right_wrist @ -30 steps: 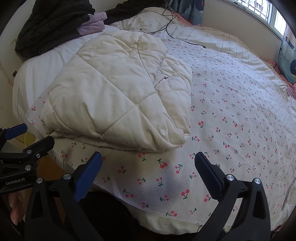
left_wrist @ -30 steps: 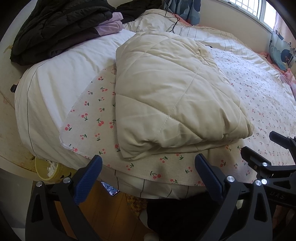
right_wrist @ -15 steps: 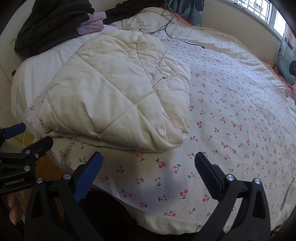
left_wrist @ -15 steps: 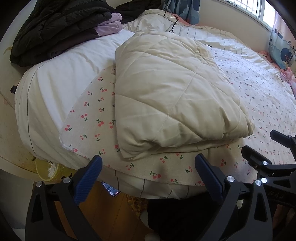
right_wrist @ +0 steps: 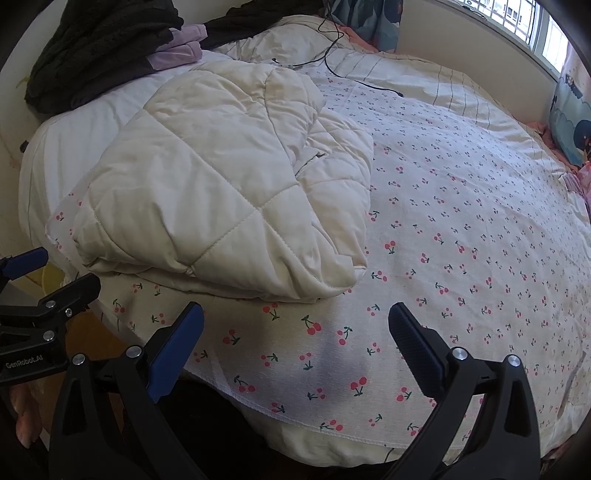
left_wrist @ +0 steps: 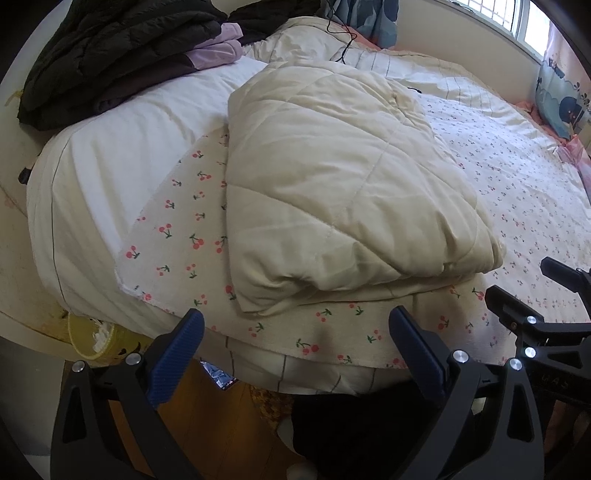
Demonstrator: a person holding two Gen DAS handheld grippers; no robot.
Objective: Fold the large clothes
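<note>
On the bed's near-left part lies the coat [left_wrist: 332,192], a cream quilted thing w/ diamond stitching, folded into a thick, puffy bundle. Its layered edge faces the bed's near edge, corners rounded, a few creases on top. It rests on the sheet [right_wrist: 461,240], white w/ small red cherries, which runs off to the right, mostly bare.

Left gripper [left_wrist: 295,347] hangs off the bed's edge, just short of the coat, jaws wide apart, nothing btwn the blue pads [left_wrist: 177,354]. Right gripper [right_wrist: 295,343] is over the cherry sheet, near the coat's right corner, also spread wide and empty. Each shows at the margin of the other's view, close side by side.

Behind the coat, a heap of dark clothes [left_wrist: 110,48] w/ a lilac piece [left_wrist: 218,51] sits at the bed's far-left corner. A black cable [right_wrist: 332,48] trails over the far bedding; window [right_wrist: 528,22] at top right, a cartoon-print cushion [right_wrist: 569,122] below it.

Left view only: a yellow bucket [left_wrist: 92,336] on the wood floor [left_wrist: 207,424] beside the bed, and the plain white cover [left_wrist: 122,155] left of the cherry sheet. Right view only: a small dark tab [right_wrist: 319,156] on the coat's right flap, and far more of the open sheet.
</note>
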